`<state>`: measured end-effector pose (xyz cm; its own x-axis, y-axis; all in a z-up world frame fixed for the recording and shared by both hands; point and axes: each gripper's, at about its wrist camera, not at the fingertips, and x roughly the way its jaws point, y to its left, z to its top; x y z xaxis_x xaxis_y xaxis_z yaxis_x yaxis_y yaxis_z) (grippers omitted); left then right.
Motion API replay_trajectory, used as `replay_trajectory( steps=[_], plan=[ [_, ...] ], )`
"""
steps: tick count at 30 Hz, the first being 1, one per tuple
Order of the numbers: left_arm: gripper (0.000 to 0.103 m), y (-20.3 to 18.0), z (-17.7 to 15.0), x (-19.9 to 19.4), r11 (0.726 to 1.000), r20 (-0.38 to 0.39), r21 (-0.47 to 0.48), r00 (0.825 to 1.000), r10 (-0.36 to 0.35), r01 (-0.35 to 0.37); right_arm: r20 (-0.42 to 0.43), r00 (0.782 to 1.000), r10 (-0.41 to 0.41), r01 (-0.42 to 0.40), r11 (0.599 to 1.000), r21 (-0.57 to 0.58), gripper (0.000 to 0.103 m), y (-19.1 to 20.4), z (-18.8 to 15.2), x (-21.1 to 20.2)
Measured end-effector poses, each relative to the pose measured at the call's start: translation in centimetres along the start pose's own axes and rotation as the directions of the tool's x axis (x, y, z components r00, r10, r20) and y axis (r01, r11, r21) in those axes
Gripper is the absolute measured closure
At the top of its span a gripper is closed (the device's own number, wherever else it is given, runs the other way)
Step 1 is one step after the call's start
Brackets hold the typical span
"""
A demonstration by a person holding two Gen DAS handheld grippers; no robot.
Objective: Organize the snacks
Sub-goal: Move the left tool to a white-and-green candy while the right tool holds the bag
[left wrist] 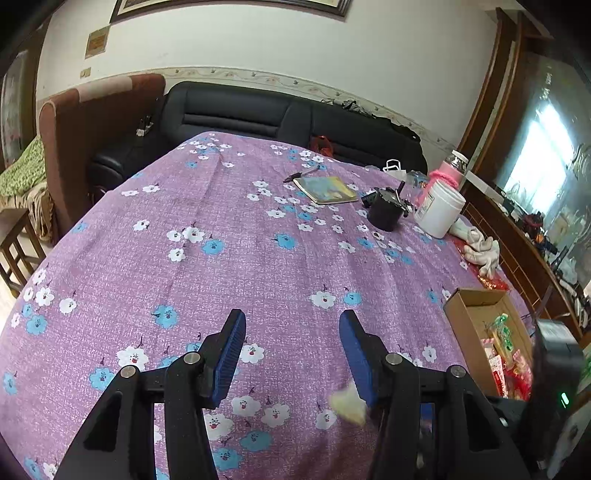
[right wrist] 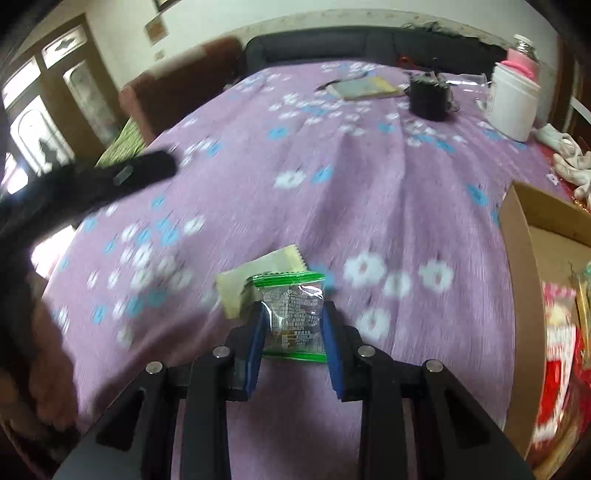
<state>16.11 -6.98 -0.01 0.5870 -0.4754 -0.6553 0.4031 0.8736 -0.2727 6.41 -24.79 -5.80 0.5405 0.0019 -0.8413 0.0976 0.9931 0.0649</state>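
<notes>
Gripping a green-edged snack packet (right wrist: 293, 314) between its blue pads, my right gripper (right wrist: 291, 325) holds it above the purple tablecloth (right wrist: 258, 166) near the cardboard box (right wrist: 524, 280), while my left gripper (left wrist: 291, 332) waits open and empty.

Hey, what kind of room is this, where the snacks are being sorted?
Most likely a living room in a home. A black sofa stands behind the table with its purple floral tablecloth, framed pictures hang on the wall, and everyday clutter like a white jar sits about.
</notes>
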Motion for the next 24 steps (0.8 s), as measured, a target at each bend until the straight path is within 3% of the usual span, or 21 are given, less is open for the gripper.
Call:
replay_trajectory(
  steps=[2,5,10,18,24],
  plan=[
    [0.047,0.4,0.1,0.2,1.000,-0.012,-0.019,1.000,-0.018,0.017,0.025,1.000,0.011,-0.012,0.999,0.052,0.074,-1.1,0.4,-0.6],
    [0.047,0.4,0.0,0.9,0.998,-0.055,-0.028,0.997,-0.062,0.061,0.071,0.996,-0.047,0.043,0.997,0.064,0.074,-2.3,0.1,-2.5],
    [0.047,-3.1,-1.2,1.8,0.982,-0.143,0.123,0.982,-0.126,0.143,0.161,0.986,-0.041,0.019,0.990,0.139,0.074,-4.9,-1.2,-5.1],
    [0.047,-6.1,-3.0,2.7,0.942,-0.191,0.306,0.978,-0.081,0.137,0.196,0.980,0.021,-0.051,0.988,0.149,0.074,-5.5,-2.4,-5.7],
    [0.049,-6.8,-4.1,4.2,0.926,-0.224,0.358,0.974,-0.037,0.117,0.216,0.976,0.037,-0.061,0.992,0.107,0.074,-4.6,-2.8,-6.0]
  ],
)
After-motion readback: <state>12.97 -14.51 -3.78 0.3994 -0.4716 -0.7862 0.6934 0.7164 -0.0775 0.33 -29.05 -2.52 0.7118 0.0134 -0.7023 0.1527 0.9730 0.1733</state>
